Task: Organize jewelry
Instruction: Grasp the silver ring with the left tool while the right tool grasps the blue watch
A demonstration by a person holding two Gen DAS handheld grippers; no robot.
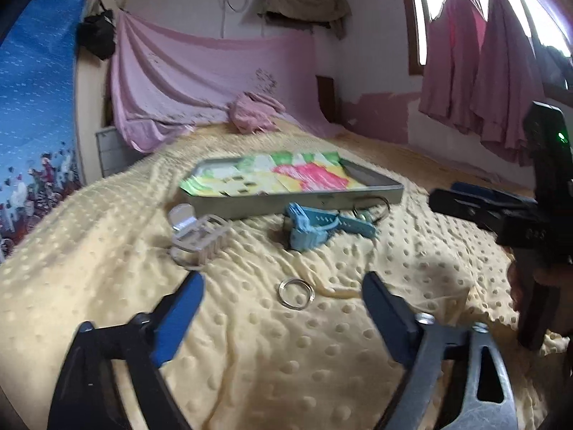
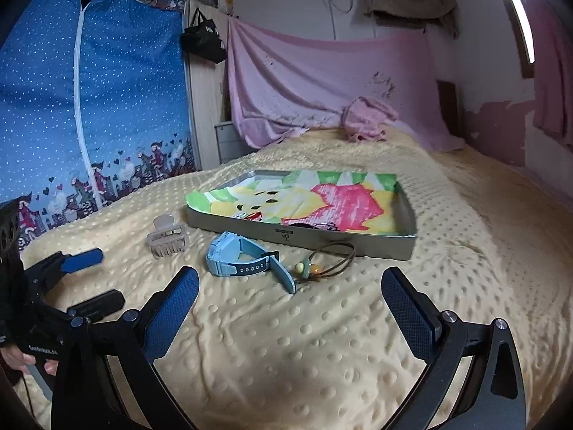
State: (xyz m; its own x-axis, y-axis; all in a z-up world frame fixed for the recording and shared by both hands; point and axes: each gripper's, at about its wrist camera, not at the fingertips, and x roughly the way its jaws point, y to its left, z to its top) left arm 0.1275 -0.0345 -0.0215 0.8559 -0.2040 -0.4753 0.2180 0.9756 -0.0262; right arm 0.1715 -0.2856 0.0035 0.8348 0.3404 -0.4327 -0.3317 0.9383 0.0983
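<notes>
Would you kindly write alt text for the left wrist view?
The open left gripper hovers over a metal ring on a yellow blanket. Beyond lie a clear hair clip, a blue watch and a tray.

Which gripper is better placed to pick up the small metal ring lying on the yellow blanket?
Left. The small silver metal ring lies directly ahead between the open left gripper fingers. The right gripper, also open, faces the light blue wristwatch.

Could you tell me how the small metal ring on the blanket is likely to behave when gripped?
The metal ring looks thin and smooth, so it may slip. It lies flat on the soft dimpled blanket, so fingers will probably sink in.
</notes>
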